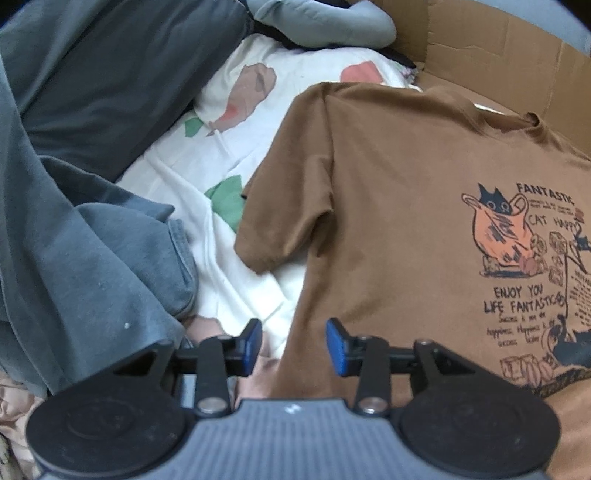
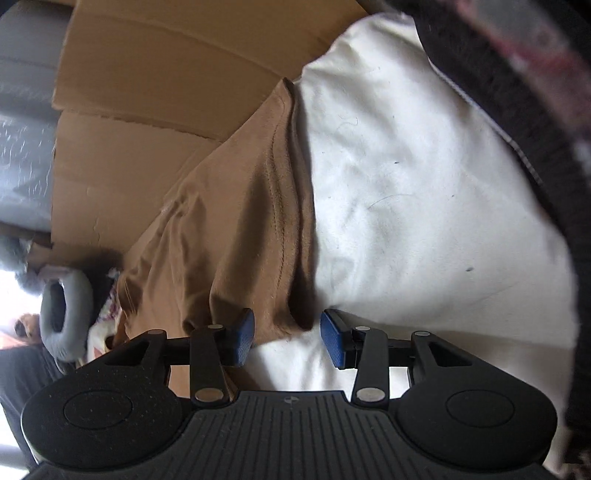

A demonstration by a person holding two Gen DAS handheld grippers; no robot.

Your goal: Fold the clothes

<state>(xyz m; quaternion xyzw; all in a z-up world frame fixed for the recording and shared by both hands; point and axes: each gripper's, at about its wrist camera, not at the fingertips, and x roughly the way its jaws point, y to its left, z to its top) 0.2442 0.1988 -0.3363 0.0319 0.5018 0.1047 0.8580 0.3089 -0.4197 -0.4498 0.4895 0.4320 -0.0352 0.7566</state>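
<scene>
A brown T-shirt [image 1: 399,206] with a cat print [image 1: 517,236] lies spread face up on a white patterned sheet [image 1: 207,206], its left sleeve [image 1: 284,225] pointing outward. My left gripper [image 1: 294,345] hovers open over the shirt's side edge, and its blue pads do not press on the cloth. In the right wrist view a bunched brown fold of the T-shirt [image 2: 236,236] with a stitched hem runs down toward my right gripper [image 2: 288,341]. This gripper is open, the fold's tip lying loose between the pads on white bedding [image 2: 424,206].
A heap of grey-blue garments [image 1: 81,221] lies left of the shirt, with more grey clothing [image 1: 325,26] at the back. A cardboard box [image 1: 498,66] stands behind the shirt; the cardboard box [image 2: 155,110] also shows beside a grey rolled garment [image 2: 66,314]. Dark fabric [image 2: 535,129] borders the right.
</scene>
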